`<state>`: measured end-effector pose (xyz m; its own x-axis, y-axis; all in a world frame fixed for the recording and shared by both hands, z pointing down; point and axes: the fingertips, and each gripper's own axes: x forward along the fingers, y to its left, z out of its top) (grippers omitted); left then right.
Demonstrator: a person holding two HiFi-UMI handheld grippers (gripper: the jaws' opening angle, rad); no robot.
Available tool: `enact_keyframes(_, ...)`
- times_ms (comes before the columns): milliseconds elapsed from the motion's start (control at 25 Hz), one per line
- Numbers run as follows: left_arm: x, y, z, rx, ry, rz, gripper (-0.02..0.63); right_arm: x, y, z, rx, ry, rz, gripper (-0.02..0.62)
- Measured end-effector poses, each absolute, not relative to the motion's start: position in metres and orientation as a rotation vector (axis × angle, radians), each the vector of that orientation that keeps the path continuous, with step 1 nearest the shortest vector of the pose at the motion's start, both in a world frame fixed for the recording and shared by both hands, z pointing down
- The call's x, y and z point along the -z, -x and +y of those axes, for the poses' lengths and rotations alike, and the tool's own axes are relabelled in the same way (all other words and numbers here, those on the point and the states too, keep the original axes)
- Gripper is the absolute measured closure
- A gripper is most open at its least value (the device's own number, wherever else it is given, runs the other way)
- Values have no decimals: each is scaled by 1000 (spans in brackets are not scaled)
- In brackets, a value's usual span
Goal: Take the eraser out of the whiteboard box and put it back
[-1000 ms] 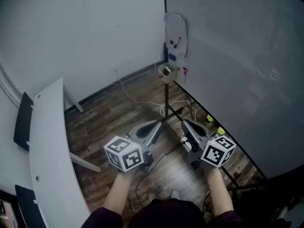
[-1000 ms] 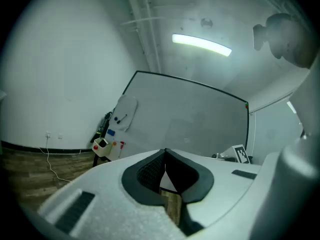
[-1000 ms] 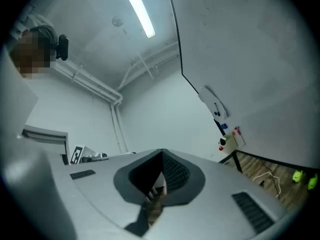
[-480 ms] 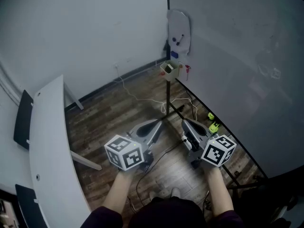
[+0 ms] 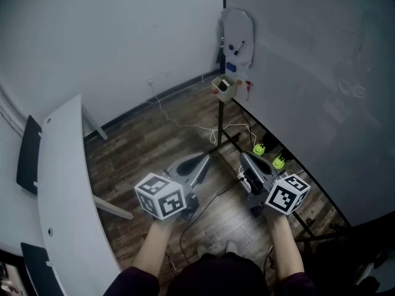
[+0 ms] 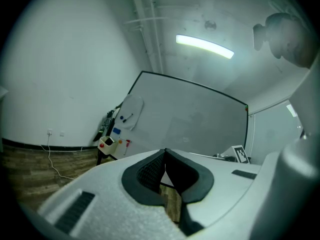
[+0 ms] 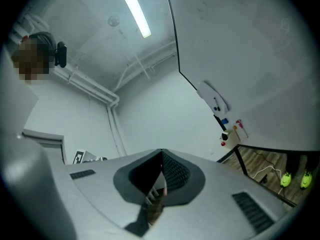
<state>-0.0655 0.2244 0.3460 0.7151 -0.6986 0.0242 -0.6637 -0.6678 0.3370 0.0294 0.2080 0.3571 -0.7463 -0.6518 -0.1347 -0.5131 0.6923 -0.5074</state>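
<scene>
The cream whiteboard box point(image 5: 223, 87) hangs on the whiteboard point(image 5: 308, 73) stand's left edge, with a dark eraser point(image 5: 225, 83) showing inside it. It also appears small in the left gripper view, box point(image 6: 106, 144), and the right gripper view, box point(image 7: 228, 137). My left gripper point(image 5: 205, 158) and right gripper point(image 5: 243, 156) are held side by side over the wooden floor, well short of the box and pointing toward it. Both pairs of jaws meet at the tips with nothing between them: left gripper point(image 6: 165, 151), right gripper point(image 7: 162, 152).
A small white panel point(image 5: 237, 37) with markers and magnets hangs above the box. A stand pole point(image 5: 220, 125) and white cables point(image 5: 185, 126) run across the floor. Green-yellow caster wheels point(image 5: 259, 148) sit under the whiteboard. A curved white table point(image 5: 62, 184) and dark chairs point(image 5: 28, 153) stand at left.
Both grippers have drifted a little forward toward the whiteboard and the view has shifted with them. Two green wheels now show. The jaws stayed shut.
</scene>
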Motion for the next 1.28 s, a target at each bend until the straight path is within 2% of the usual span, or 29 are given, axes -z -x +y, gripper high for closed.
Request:
enact_keyframes(480, -366, 100, 217, 148, -2570, -999, 600, -379, -2, 211, 699, 1012, 2574, 591)
enact_keyframes(1280, -376, 75, 115, 127, -2561, -987, 600, -388, -27, 106, 724, 1011, 2554, 592)
